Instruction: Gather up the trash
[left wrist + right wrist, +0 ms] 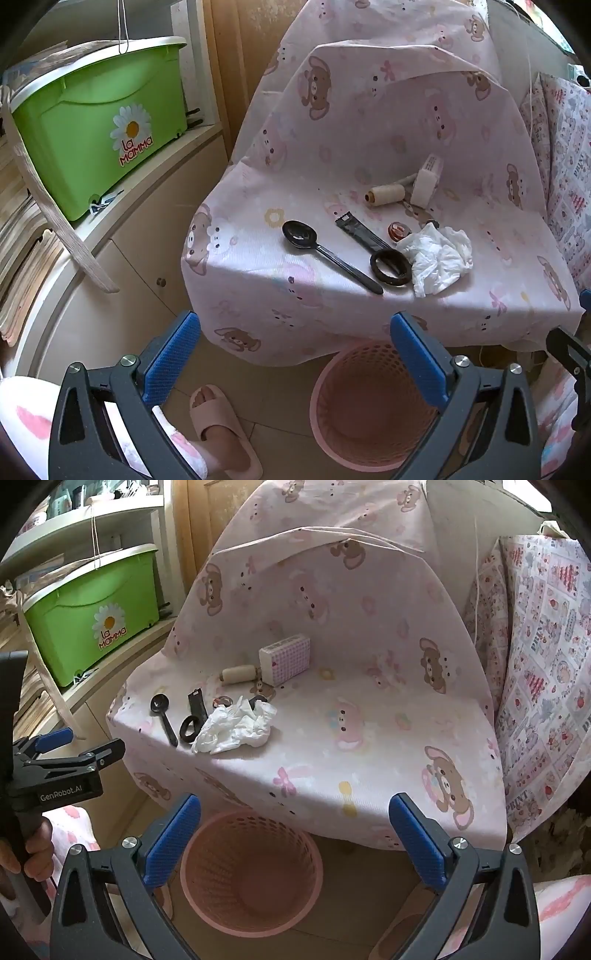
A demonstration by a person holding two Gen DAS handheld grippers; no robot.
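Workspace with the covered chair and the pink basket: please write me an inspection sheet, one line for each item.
Surface: chair seat under a pink bear-print cloth, small things lying at its front left.
Job's things: crumpled white tissue on the seat; pink basket on the floor below, looks empty.
Clutter: black spoon, black ring, black strap, thread spool, checked box.
Grippers: left gripper and right gripper both open, holding nothing.
Cables: a thin white cord hangs over the green box.
Surroundings: green box on a shelf, slipper on the floor.
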